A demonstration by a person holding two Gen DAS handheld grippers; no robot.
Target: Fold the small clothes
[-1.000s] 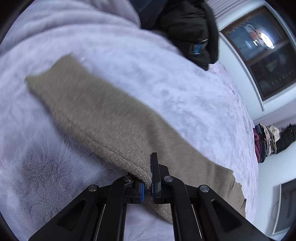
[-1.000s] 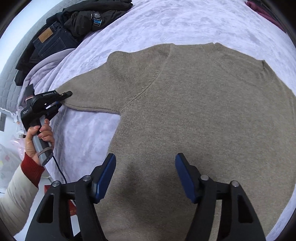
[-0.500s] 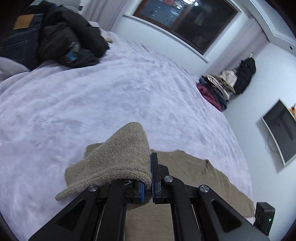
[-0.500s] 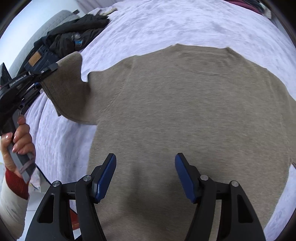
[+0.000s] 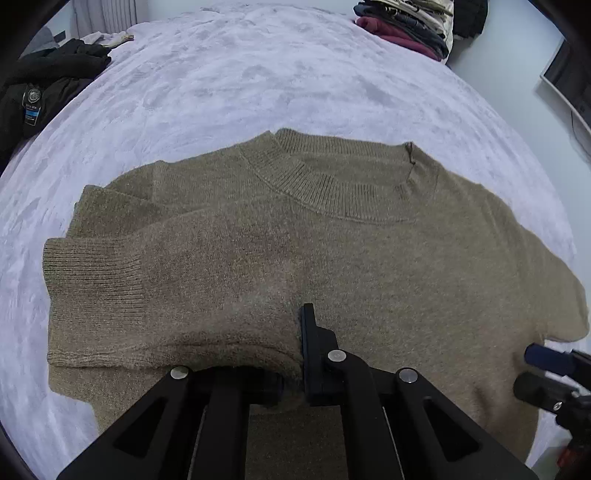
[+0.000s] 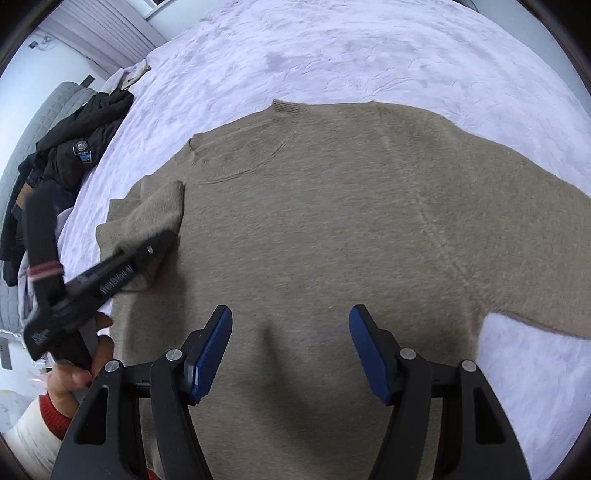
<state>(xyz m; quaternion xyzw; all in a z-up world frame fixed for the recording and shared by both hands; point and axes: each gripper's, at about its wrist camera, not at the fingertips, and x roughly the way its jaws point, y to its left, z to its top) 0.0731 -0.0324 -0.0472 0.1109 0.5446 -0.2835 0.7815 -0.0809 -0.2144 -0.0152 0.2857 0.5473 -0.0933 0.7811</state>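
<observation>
one sweater (image 5: pixel 332 258) lies flat on the bed (image 5: pixel 258 74), collar (image 5: pixel 332 177) at the far side, and the fold looks barely begun. its left sleeve (image 5: pixel 147 280) is laid in across the chest, the ribbed cuff toward the left, and the left gripper (image 5: pixel 295 354) is pinched tight on the sleeve's near edge, so that first fold is placed but not let go. the right sleeve (image 6: pixel 535 258) lies spread out to the right on the bed, unfolded. the right gripper (image 6: pixel 290 354) hangs over the middle of the body with its blue pads (image 6: pixel 210 354) wide apart and nothing between them; whether they touch the knit i cannot tell. by my reckoning what is left is to let go of the left sleeve, bring the right sleeve in, then fold the body over from hem to collar. counted: one sweater in hand, two sleeves, one of them folded in, two grippers, one hand (image 6: pixel 85 354) in sight gripping the left gripper's handle, with a red cuff at the wrist. two heaps of other clothes sit at the bed's edges, a dark pile (image 5: pixel 44 85) far left and a stack (image 5: pixel 406 26) far right; how many pieces each holds i cannot tell.
</observation>
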